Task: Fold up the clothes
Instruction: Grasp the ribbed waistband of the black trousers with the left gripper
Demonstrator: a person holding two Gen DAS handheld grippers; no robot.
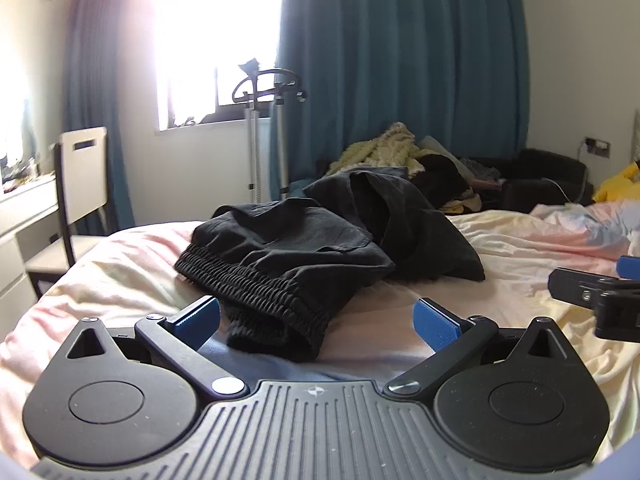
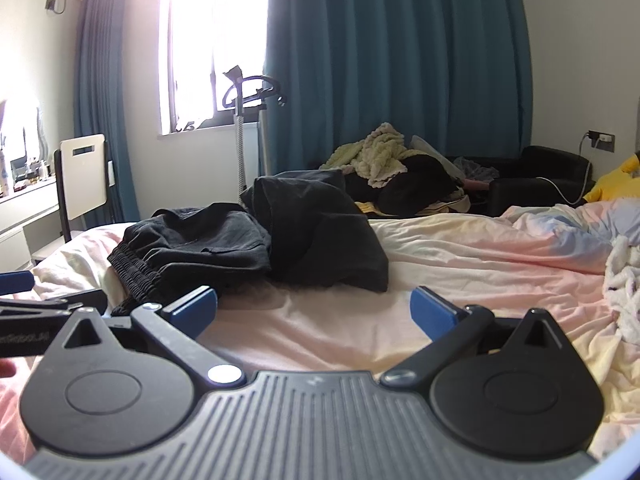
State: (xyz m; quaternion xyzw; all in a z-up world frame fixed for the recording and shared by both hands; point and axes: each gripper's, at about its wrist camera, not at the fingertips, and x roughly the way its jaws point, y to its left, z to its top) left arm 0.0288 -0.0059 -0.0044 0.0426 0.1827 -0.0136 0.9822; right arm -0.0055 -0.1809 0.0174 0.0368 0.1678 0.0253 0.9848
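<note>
A crumpled pair of black trousers (image 1: 304, 252) with a ribbed elastic waistband (image 1: 256, 292) lies on the bed. My left gripper (image 1: 316, 322) is open, its blue pads either side of the waistband end and apart from it. The right gripper (image 1: 600, 292) shows at the right edge of the left wrist view. In the right wrist view the black trousers (image 2: 248, 240) lie ahead and to the left. My right gripper (image 2: 314, 310) is open over bare sheet, nothing between its fingers. The left gripper (image 2: 48, 308) pokes in at the left edge there.
The bed has a rumpled pink and cream sheet (image 2: 460, 264). A heap of clothes (image 2: 392, 168) sits beyond the bed by a blue curtain (image 2: 380, 60). A white chair (image 1: 80, 176) and desk stand left. A white fluffy item (image 2: 624, 292) lies right. A stand (image 1: 264, 120) is near the window.
</note>
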